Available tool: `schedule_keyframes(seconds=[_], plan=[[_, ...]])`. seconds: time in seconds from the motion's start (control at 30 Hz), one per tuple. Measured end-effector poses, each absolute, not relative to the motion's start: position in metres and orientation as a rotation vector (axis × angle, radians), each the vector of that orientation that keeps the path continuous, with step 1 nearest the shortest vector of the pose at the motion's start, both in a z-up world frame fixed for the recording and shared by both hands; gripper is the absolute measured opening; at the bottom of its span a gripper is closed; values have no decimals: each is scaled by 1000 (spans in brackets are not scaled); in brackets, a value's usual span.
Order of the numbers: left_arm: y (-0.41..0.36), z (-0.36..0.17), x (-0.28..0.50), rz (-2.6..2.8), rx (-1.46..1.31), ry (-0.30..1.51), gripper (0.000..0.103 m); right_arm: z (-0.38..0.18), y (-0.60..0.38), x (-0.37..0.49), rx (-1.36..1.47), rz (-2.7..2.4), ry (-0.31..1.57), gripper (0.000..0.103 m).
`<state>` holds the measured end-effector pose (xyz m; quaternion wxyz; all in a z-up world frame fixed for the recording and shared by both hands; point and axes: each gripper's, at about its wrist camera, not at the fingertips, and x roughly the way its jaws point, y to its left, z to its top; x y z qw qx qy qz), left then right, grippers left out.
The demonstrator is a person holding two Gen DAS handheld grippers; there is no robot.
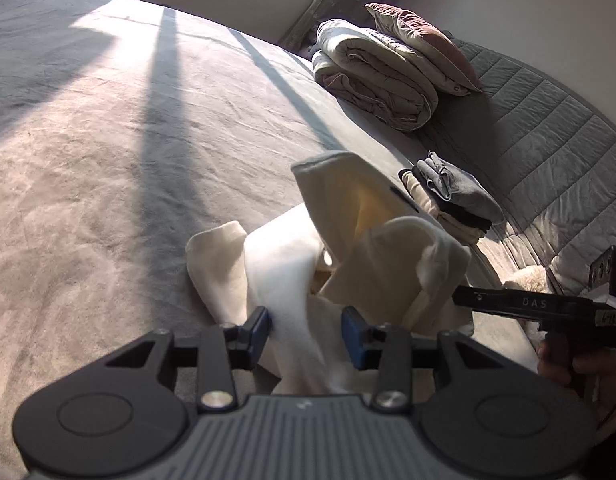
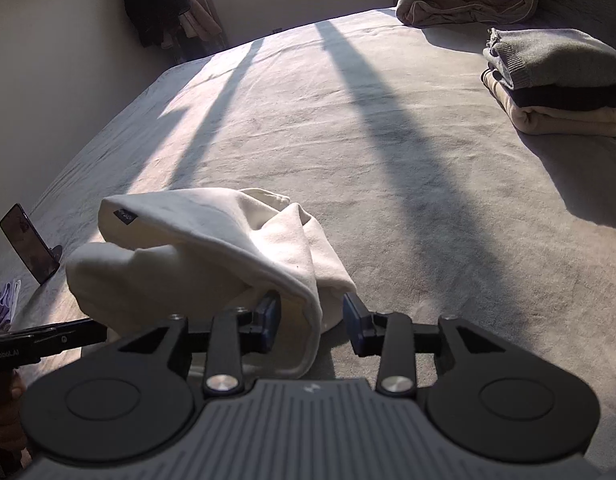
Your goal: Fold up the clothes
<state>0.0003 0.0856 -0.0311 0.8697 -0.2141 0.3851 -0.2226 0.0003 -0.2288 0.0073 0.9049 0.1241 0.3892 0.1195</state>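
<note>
A cream-white garment [image 1: 348, 248] lies bunched on the grey bed, also in the right wrist view [image 2: 211, 248]. My left gripper [image 1: 306, 330] is open with a fold of the garment between its blue pads, the pads apart from each other. My right gripper [image 2: 314, 322] is open, with the garment's hem edge lying between its fingers near the left pad. The right gripper shows from the side in the left wrist view [image 1: 464, 300], its tip at the garment's right edge. The left gripper's tip shows in the right wrist view [image 2: 95, 330].
A stack of folded clothes, grey on black on beige [image 2: 556, 84], sits at the right, also in the left wrist view [image 1: 452, 200]. A rolled duvet [image 1: 372, 76] and a pillow [image 1: 424, 44] lie beyond. A phone on a stand [image 2: 27, 250] stands at the bed's left edge.
</note>
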Motion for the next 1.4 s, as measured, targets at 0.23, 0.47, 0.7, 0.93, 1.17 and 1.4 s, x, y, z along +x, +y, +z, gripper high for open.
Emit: schedule_keyframes(seconds=[0.23, 0.47, 0.7, 0.93, 1.17, 1.4], plan=[[89, -20, 9, -472, -603, 747, 4, 39, -211, -5, 244, 372, 696, 40], [95, 17, 0, -558, -653, 569, 4, 59, -193, -17, 215, 511, 603, 45], [99, 39, -20, -549, -603, 467, 4, 49, -182, -2, 165, 515, 634, 53], [114, 41, -43, -560, -520, 425, 4, 52, -187, 10, 183, 486, 591, 54], [133, 25, -57, -537, -449, 487, 4, 39, -170, 37, 149, 457, 627, 55], [151, 6, -69, -445, -343, 587, 4, 11, -159, 58, 102, 391, 686, 9]])
